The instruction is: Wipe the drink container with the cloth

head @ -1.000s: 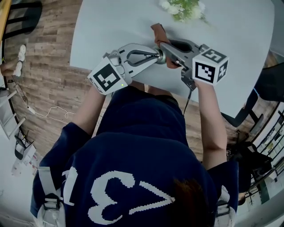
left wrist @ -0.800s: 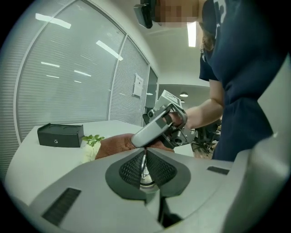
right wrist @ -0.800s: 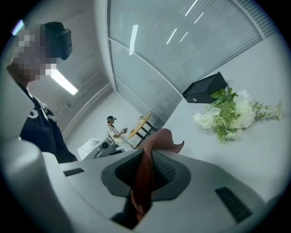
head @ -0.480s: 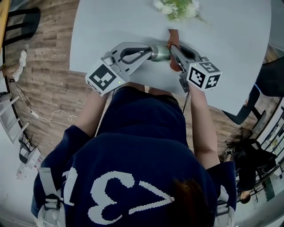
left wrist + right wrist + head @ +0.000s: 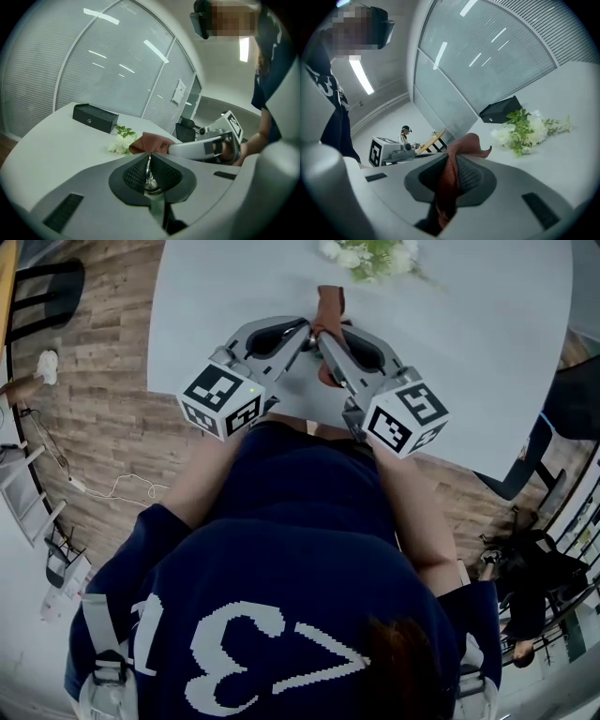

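Rust-red cloth [image 5: 328, 302] first, from the head view: pinched in the right claw [image 5: 323, 341], loose end standing past the tips and pointing away from the person toward the white flowers [image 5: 373, 253], long axis roughly in line with that claw. Left claw [image 5: 306, 331] coming in from the other side, both sets of tips meeting nose to nose over the pale bench [image 5: 469, 334], near its front edge; likely arranged so for one to steady and the other to rub. Nothing of the held thing clear from up here, buried between the two noses. Left gripper view next: pads all but together, clamped on a slim shiny metal part of the drink container [image 5: 149, 174], seen edge-on and running straight along the claw's own line; body and true long axis not to be made out, so upright or tilted impossible to say. Held clear of the bench by the look of it, probably for reaching all round. Cloth just beyond those tips, black box [image 5: 95, 118] far back. Right gripper view last: pads shut on the cloth, gripped deep, fabric running lengthwise out past the tips, free corner curling over to the right; a deep bite probably meant against slipping during rubbing.
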Demonstrator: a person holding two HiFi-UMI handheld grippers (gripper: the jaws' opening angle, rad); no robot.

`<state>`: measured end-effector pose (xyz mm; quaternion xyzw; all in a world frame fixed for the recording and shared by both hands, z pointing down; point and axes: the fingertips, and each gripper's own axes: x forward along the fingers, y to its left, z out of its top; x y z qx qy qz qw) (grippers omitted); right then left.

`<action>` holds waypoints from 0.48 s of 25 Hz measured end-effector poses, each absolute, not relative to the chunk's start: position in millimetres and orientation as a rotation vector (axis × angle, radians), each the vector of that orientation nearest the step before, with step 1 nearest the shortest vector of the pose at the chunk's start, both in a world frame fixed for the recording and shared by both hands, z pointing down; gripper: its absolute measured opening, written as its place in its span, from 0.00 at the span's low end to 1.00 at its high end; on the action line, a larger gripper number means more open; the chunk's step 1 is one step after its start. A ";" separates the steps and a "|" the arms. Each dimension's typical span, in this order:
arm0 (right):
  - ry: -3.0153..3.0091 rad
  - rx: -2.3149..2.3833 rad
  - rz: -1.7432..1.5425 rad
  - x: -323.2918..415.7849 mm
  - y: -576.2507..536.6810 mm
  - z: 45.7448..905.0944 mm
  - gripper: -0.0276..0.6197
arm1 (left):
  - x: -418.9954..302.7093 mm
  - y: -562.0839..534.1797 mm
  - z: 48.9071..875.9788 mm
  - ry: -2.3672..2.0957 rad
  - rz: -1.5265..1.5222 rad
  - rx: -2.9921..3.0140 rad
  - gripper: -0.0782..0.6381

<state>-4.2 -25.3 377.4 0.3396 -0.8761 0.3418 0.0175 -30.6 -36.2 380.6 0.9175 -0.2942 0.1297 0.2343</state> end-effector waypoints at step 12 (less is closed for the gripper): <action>-2.380 1.334 0.851 76.0 -9.0 461.1 0.13 | -37.9 -44.9 386.3 -0.865 0.298 2.342 0.14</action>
